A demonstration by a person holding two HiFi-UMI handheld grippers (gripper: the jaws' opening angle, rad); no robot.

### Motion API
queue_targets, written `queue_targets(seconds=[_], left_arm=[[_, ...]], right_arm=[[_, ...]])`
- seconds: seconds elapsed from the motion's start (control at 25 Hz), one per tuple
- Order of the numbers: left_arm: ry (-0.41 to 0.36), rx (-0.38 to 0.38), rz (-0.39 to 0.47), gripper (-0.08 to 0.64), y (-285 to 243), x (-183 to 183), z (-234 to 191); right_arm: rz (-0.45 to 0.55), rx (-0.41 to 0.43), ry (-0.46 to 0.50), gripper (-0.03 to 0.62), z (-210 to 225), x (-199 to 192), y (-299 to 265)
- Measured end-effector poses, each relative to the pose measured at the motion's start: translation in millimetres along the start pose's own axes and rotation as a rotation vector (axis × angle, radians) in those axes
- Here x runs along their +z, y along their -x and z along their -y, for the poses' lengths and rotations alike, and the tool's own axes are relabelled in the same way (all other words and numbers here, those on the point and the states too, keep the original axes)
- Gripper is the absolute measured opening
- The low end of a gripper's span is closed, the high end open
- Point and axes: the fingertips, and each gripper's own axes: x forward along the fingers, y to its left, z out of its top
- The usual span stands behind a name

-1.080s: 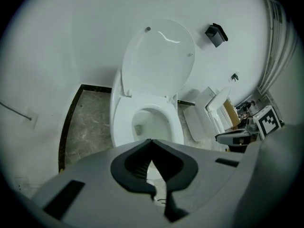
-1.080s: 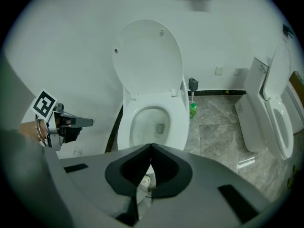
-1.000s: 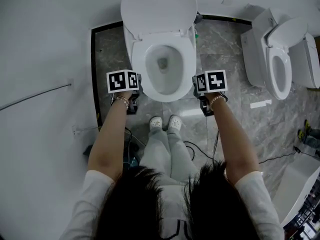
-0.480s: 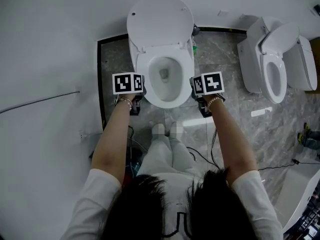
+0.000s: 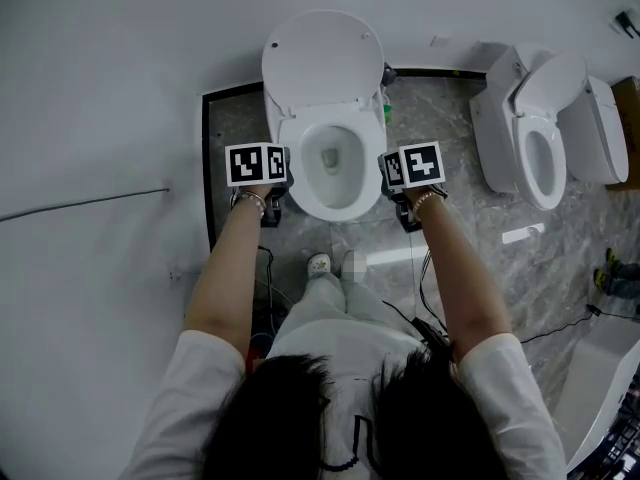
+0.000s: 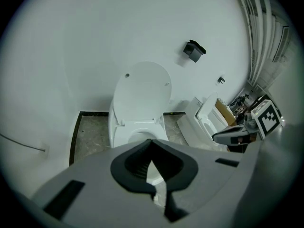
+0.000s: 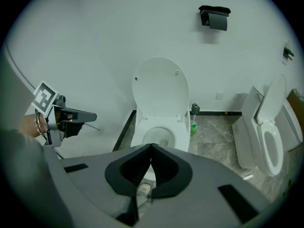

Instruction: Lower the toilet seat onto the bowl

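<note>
A white toilet [image 5: 335,173] stands against the wall, its solid lid [image 5: 323,63] upright behind the bowl. A white ring borders the bowl opening; I cannot tell whether it is the seat or the rim. My left gripper [image 6: 152,139] is shut and empty, its marker cube [image 5: 255,163] beside the bowl's left front. My right gripper [image 7: 151,145] is shut and empty too, its cube [image 5: 415,165] at the bowl's right front. Both point at the toilet [image 7: 160,127] from a short distance and touch nothing. The lid [image 6: 142,91] fills the middle of the left gripper view.
A second white toilet [image 5: 540,133] with its lid up stands to the right. A green bottle [image 7: 193,126] sits by the first toilet's base. A black holder [image 7: 214,16] hangs on the wall. Cables [image 5: 430,328] lie on the marble floor near the person's feet.
The head view has drawn back, so the toilet looks smaller and lower in the frame. Both grippers stay shut beside the bowl's front. The lid has not moved.
</note>
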Motion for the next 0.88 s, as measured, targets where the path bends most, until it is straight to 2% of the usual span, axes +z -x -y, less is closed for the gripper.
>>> queue_targets(seconds=[0.36, 0.6, 0.88], left_arm=[[-0.047, -0.002, 0.075, 0.009, 36.7, 30.7, 8.9], [-0.070, -0.003, 0.137, 0.009, 59.0, 48.9, 14.9], [-0.133, 0.002, 0.253, 0.009, 94.5, 76.7, 25.7]], right_arm=[[0.082, 0.016, 0.041, 0.028, -24.3, 31.4, 28.5], [0.148, 0.003, 0.102, 0.028, -34.7, 50.7, 55.1], [0.270, 0.004, 0.132, 0.028, -42.3, 79.8, 92.3]])
